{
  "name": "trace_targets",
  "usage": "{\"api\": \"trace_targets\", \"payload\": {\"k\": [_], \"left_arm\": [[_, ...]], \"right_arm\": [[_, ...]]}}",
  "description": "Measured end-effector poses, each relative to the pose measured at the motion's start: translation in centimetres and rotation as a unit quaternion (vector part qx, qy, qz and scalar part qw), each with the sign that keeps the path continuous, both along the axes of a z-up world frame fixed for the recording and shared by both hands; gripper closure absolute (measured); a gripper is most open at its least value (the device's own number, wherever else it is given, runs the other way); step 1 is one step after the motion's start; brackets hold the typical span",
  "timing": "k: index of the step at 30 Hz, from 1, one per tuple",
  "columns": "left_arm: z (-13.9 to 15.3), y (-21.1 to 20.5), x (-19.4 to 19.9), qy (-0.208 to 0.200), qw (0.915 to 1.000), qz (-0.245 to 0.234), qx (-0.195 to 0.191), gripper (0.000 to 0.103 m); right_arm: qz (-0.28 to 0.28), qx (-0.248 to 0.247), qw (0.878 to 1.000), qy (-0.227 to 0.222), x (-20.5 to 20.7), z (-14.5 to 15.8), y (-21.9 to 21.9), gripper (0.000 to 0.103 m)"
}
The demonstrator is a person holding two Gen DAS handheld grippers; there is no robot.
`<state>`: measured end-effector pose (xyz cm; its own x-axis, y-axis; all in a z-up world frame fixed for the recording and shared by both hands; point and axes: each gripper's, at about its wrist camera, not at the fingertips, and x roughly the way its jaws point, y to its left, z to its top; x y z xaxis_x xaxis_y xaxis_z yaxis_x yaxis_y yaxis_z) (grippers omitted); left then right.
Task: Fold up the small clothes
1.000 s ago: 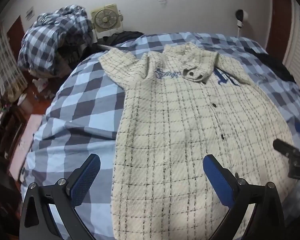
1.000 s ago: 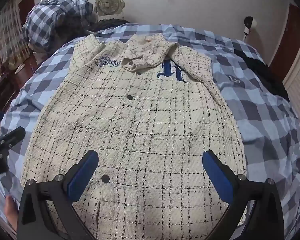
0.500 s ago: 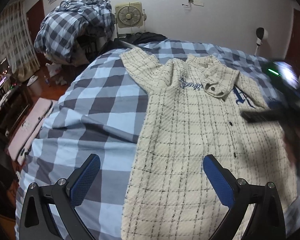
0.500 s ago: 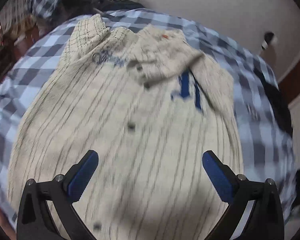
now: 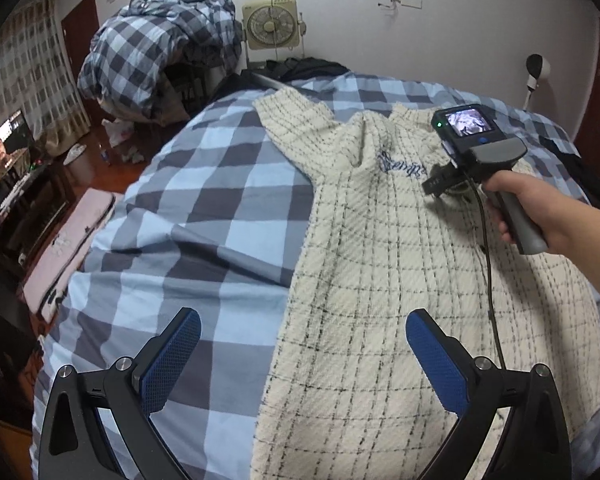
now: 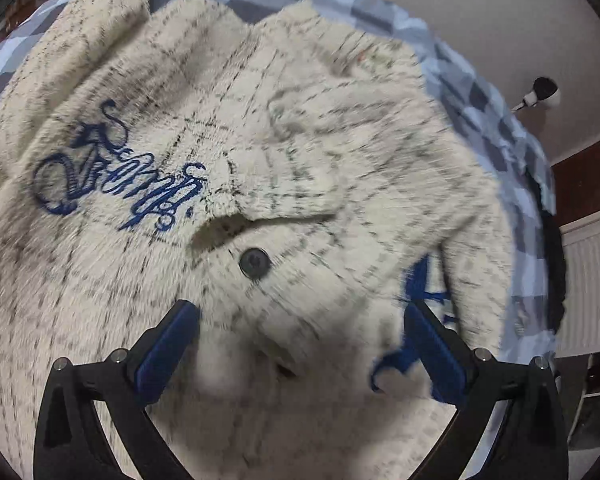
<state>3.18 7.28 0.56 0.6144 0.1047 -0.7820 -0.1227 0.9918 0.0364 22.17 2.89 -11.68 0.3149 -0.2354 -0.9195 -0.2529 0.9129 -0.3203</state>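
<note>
- A cream, coarsely woven short-sleeved shirt with thin black grid lines (image 5: 412,280) lies flat, front up, on a bed covered in a smooth blue, grey and pale-blue checked sheet (image 5: 204,208).
- The shirt's long axis runs from the hem, near the left-wrist camera, up to the collar at the far end of the bed; one sleeve sticks out to the far left.
- Its weave looks nubbly and ribbed. A blue embroidered script (image 6: 116,176) sits on the chest, and a round dark button (image 6: 255,262) sits just below the folded collar flap.
- The left gripper (image 5: 300,354) hovers over the shirt's near left edge, its black arms and blue textured pads (image 5: 172,356) spread wide and holding nothing.
- The right gripper (image 6: 300,344) is close above the collar area, jaws wide apart on either side of the placket, gripping nothing; this view is motion-blurred.
- In the left wrist view, the right hand (image 5: 528,204) grips that tool's grey handle over the chest.
- A rumpled checked duvet heap (image 5: 156,52) and a beige box fan (image 5: 272,24) stand beyond the bed.
</note>
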Motion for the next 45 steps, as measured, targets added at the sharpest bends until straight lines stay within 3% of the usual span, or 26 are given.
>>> {"api": "trace_targets", "payload": {"k": [1,2,4,6,10,15,17,19,21,24,26,27,28,29,31,32,33,34,37,38,41,43,45], "left_arm": [[-0.1,-0.1,-0.1,0.003,1.0,-0.001,0.0,0.0],[-0.3,-0.1,0.0,0.009,1.0,-0.002,-0.001,0.0],[-0.4,-0.3,0.1,0.015,0.9999,-0.002,-0.003,0.0],[-0.3,-0.4,-0.1,0.014,0.9999,-0.002,-0.005,0.0],[0.2,-0.4,-0.3,0.01,0.9999,-0.001,-0.013,0.0],[1.0,-0.1,-0.7,-0.001,0.9999,-0.002,-0.016,0.0],[1.2,0.3,-0.9,-0.004,0.9997,0.001,-0.024,0.0],[1.2,0.6,-1.0,-0.004,0.9995,0.006,-0.029,0.0],[1.0,0.9,-0.9,-0.001,0.9995,0.012,-0.029,0.0],[0.7,1.1,-0.8,0.005,0.9995,0.014,-0.029,0.0],[0.6,1.1,-0.8,0.005,0.9995,0.015,-0.028,0.0],[0.6,1.1,-0.8,0.004,0.9996,0.015,-0.024,0.0],[0.6,1.1,-0.9,0.005,0.9996,0.015,-0.023,0.0],[0.5,1.0,-0.9,0.006,0.9997,0.014,-0.02,0.0],[0.4,1.0,-0.9,0.008,0.9997,0.013,-0.02,0.0],[0.4,1.0,-0.9,0.009,0.9996,0.011,-0.022,0.0],[0.4,1.0,-0.9,0.009,0.9996,0.011,-0.025,0.0],[0.5,1.0,-0.9,0.008,0.9995,0.01,-0.028,0.0],[0.5,0.6,-0.9,0.006,0.9996,0.003,-0.027,0.0],[0.5,0.5,-1.0,0.005,0.9997,0.001,-0.026,0.0],[0.3,0.0,-0.9,0.008,0.9997,-0.007,-0.021,0.0],[0.2,-0.3,-0.8,0.01,0.9997,-0.011,-0.017,0.0],[-0.1,-0.6,-0.7,0.013,0.9998,-0.013,-0.011,0.0]], "right_arm": [[-0.006,0.021,1.0,0.007,0.0,-0.2,-0.3,0.031],[-0.017,0.051,0.998,0.016,-0.1,-0.2,-0.8,0.037],[-0.042,0.075,0.996,0.003,-0.6,0.8,-2.3,0.072],[-0.041,0.122,0.992,0.006,-1.2,2.7,-3.9,0.084],[-0.084,0.196,0.976,-0.034,-2.8,10.0,-9.5,0.086],[-0.128,0.242,0.956,-0.105,-6.1,20.1,-16.3,0.086],[-0.151,0.278,0.941,-0.123,-7.0,23.5,-18.2,0.086],[-0.169,0.344,0.912,-0.143,-8.3,27.0,-19.8,0.086],[-0.158,0.38,0.898,-0.153,-8.9,28.8,-18.4,0.086],[-0.099,0.389,0.906,-0.135,-9.1,29.6,-11.2,0.085],[-0.056,0.411,0.904,-0.1,-8.8,27.8,-6.1,0.076],[-0.032,0.431,0.899,-0.069,-8.9,26.2,-3.9,0.058],[-0.013,0.449,0.893,-0.03,-9.2,24.7,-2.2,0.029],[-0.006,0.464,0.886,0.005,-9.2,23.3,-1.3,0.018],[-0.022,0.474,0.878,0.059,-9.8,20.0,-0.6,0.013],[-0.028,0.458,0.886,0.058,-10.0,19.0,-1.1,0.013],[-0.034,0.415,0.908,0.041,-10.5,17.9,-2.1,0.013],[-0.036,0.383,0.922,0.027,-10.5,17.6,-2.9,0.013],[-0.047,0.227,0.972,-0.038,-11.1,15.3,-7.1,0.013],[-0.051,0.167,0.983,-0.051,-11.2,14.1,-8.9,0.013],[-0.062,0.021,0.996,-0.06,-10.2,10.9,-13.9,0.013],[-0.069,-0.046,0.996,-0.045,-9.3,8.5,-16.3,0.013],[-0.075,-0.076,0.994,-0.018,-8.5,6.2,-17.9,0.013]]}}
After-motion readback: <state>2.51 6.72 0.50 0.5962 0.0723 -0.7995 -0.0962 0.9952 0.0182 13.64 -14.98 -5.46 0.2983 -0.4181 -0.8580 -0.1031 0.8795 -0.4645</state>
